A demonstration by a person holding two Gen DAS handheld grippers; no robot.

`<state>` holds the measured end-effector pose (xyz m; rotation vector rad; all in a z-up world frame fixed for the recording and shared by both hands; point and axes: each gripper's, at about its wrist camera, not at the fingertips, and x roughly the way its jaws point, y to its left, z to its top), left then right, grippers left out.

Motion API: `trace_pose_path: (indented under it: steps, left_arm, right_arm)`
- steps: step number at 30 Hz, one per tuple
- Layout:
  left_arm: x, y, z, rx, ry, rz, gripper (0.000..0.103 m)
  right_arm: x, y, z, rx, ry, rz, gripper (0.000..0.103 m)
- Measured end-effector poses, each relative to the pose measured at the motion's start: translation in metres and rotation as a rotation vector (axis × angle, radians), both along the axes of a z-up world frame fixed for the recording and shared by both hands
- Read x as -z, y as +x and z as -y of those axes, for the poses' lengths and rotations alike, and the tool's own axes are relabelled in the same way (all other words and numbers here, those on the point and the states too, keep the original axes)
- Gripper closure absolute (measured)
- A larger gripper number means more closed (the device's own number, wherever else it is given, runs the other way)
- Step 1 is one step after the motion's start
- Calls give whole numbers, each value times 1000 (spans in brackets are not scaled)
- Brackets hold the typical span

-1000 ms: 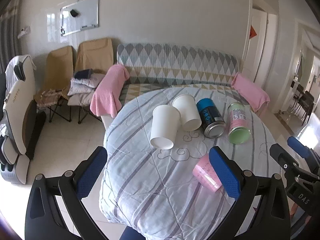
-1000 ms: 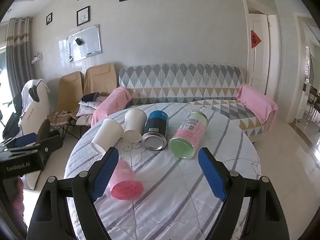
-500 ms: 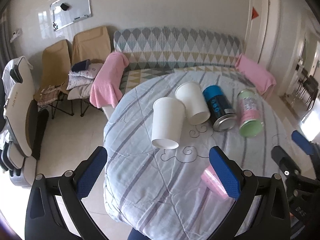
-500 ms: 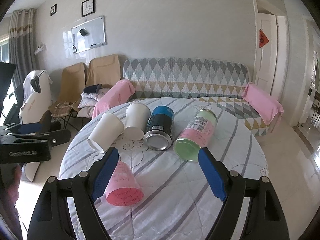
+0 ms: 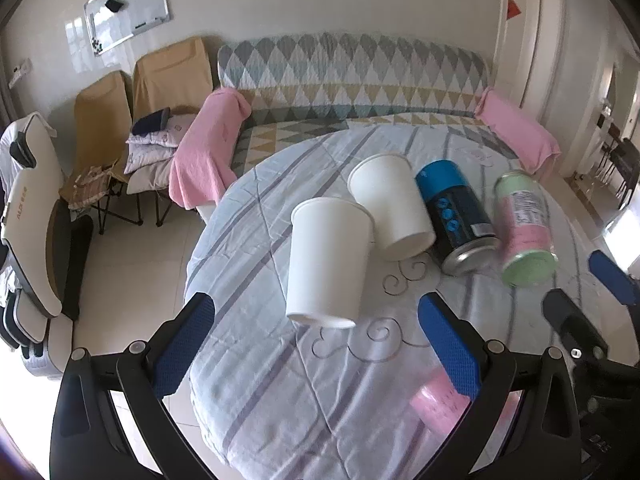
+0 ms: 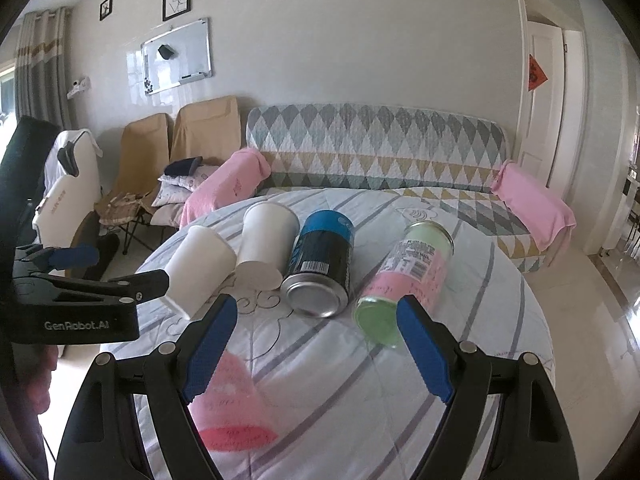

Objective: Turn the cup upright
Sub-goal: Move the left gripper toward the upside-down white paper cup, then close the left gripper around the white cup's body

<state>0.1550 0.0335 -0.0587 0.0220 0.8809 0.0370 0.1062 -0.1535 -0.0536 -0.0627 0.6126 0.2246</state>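
Observation:
Two white paper cups lie on their sides on the round table (image 5: 248,360). The nearer white cup (image 5: 326,268) (image 6: 200,274) lies straight ahead of my left gripper (image 5: 316,344), which is open and empty just short of it. The second white cup (image 5: 394,212) (image 6: 264,244) lies behind it. A pink cup (image 6: 228,404) (image 5: 438,404) lies on its side by my right gripper (image 6: 316,344), which is open and empty above the table.
A blue can (image 5: 456,216) (image 6: 320,260) and a green-and-pink can (image 5: 524,228) (image 6: 404,280) lie beside the cups. A patterned sofa (image 6: 372,152) stands behind the table; folding chairs (image 5: 160,92) stand on the left.
My left gripper has moved forward and down toward the nearer white cup, which now looms larger between its fingers. My right gripper has moved forward over the table.

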Motion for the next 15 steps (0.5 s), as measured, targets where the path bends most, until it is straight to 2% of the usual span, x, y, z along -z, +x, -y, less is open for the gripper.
trace_pose_path:
  steps: [6, 12, 15]
  left_arm:
    - [12, 20, -2, 0, -14, -37, 0]
    - [13, 27, 3, 22, -26, -28, 0]
    - [19, 36, 4, 29, -18, -61, 0]
  right_arm:
    - [4, 16, 4, 13, 8, -17, 20]
    - [11, 26, 10, 19, 26, -46, 20]
    - [11, 27, 13, 20, 33, -52, 20]
